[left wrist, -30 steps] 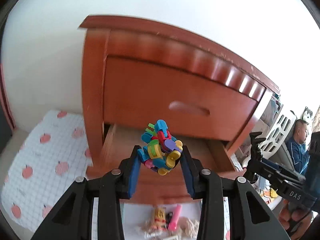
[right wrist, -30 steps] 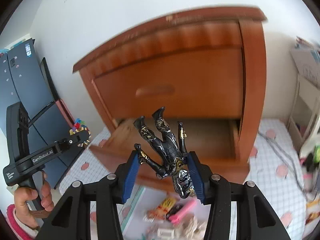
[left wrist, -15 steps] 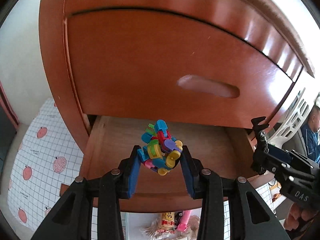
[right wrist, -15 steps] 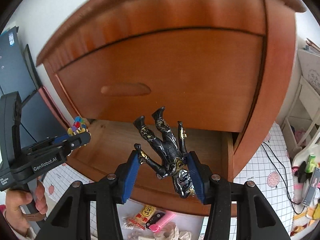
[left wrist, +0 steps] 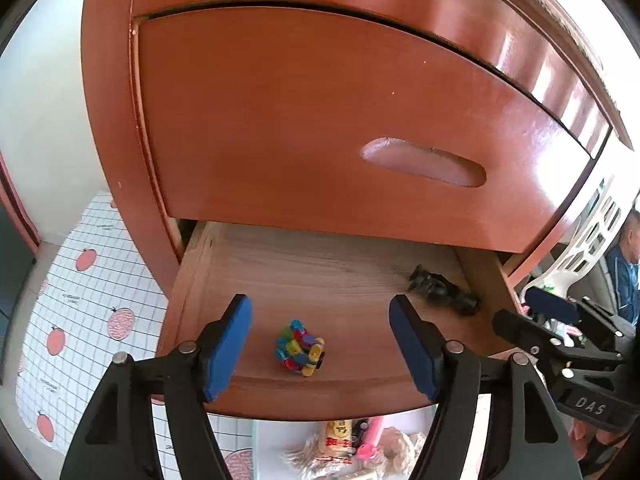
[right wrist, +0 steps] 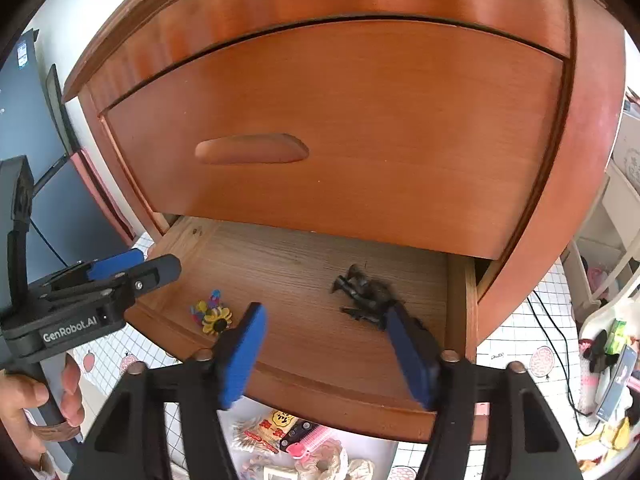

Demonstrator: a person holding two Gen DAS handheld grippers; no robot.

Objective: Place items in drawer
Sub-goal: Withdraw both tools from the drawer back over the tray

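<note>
Drawer point(left wrist: 320, 276) lies pulled out beneath both my grippers, its pale wood floor bare but for two toys. My left gripper point(left wrist: 320, 344) is opening, its blue pads spread wide with nothing pressed between them; the block toy point(left wrist: 300, 347) sits on the drawer floor below the gap, between the pads as I see it but touching neither. From my right wrist view that same toy point(right wrist: 210, 314) lies to the left of my right gripper point(right wrist: 326, 354), near the drawer's front left corner, just beyond the tip of the left gripper point(right wrist: 132, 270).

My right gripper is opening too, and its pads clamp nothing. The figure point(right wrist: 366, 296) rests on the drawer floor just ahead of my right pad, blurred, its dark limbs sprawled; whether it touches that pad I cannot tell. Seen from my left wrist, the figure point(left wrist: 442, 290) lies off to the right of my left gripper, close to the drawer's right wall.

Above the open drawer an upper drawer point(right wrist: 340, 128) is closed. Below the front edge, snack packets point(right wrist: 276, 428) and a pink clip point(right wrist: 310, 440) lie on the floor.
</note>
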